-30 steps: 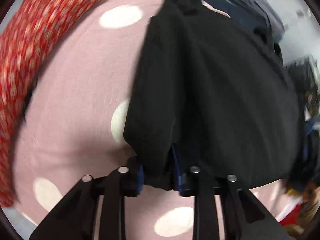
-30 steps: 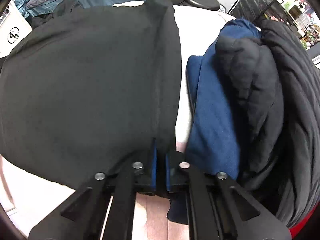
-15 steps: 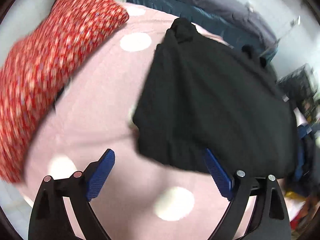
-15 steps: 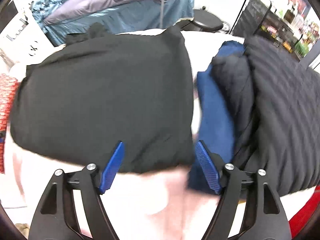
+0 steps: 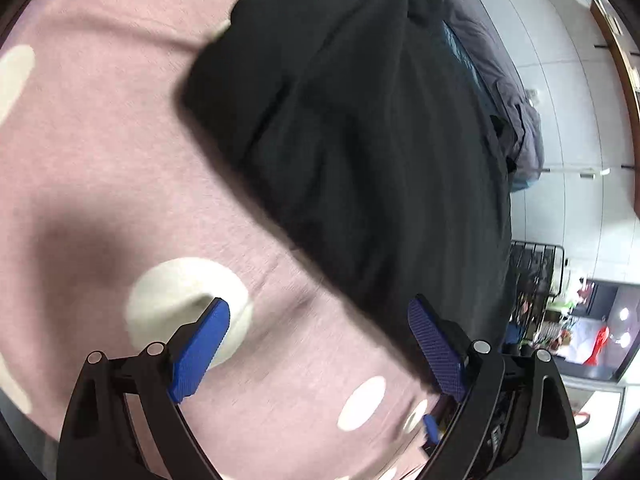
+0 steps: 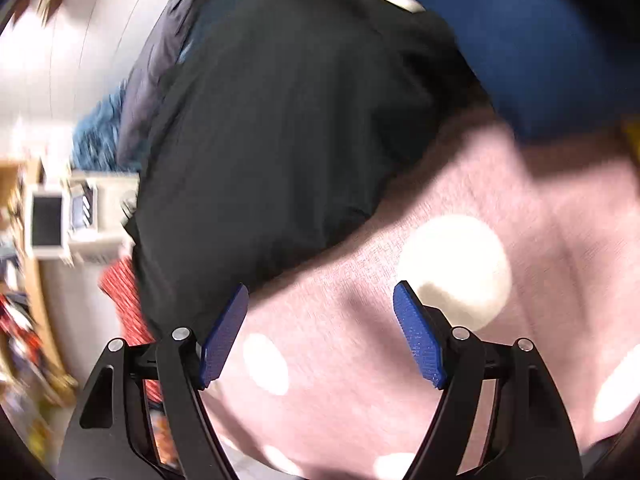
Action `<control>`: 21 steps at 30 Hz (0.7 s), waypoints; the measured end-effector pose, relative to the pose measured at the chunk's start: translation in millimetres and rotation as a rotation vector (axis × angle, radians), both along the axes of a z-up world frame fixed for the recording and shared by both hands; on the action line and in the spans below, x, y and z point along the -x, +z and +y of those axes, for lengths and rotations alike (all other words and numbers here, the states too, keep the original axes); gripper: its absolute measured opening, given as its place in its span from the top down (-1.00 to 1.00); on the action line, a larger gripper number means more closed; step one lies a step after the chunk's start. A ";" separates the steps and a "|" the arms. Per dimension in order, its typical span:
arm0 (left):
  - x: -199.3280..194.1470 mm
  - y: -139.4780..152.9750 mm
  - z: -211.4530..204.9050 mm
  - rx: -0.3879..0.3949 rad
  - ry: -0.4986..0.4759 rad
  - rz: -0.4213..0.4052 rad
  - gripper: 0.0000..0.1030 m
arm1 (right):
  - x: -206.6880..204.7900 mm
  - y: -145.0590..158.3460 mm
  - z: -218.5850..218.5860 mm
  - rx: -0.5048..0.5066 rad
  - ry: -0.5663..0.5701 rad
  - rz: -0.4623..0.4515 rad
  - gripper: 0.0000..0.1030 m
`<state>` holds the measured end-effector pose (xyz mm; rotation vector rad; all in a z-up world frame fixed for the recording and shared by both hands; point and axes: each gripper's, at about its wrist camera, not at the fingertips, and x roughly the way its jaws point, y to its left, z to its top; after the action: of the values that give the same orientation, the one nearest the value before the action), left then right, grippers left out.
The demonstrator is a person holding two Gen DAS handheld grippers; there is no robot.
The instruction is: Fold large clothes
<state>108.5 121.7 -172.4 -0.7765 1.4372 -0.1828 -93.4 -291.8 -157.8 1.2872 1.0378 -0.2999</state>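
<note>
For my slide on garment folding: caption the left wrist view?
Open left gripper over a pink dotted blanket, the folded black garment lying free just ahead.

**Both hand-held grippers open and empty**

Left hand-held gripper (image 5: 318, 344): jaws spread wide, blue pads (image 5: 200, 354) clean, nothing between them; tool angled steeply downward. Right hand-held gripper (image 6: 320, 336): jaws likewise parted, slightly narrower, nothing gripped, also pitched downward. Both views blurred. No hand or sleeve visible in either view.
</note>
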 end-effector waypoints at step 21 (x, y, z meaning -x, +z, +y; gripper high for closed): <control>-66.0 -7.0 -26.2 0.099 0.183 -0.029 -0.69 | -52.7 -27.0 -25.0 -0.002 -0.228 -0.097 -0.45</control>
<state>174.5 95.5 -179.4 -0.9782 1.3293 -0.1243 -40.6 -316.8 -184.8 1.4105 0.8109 -0.4050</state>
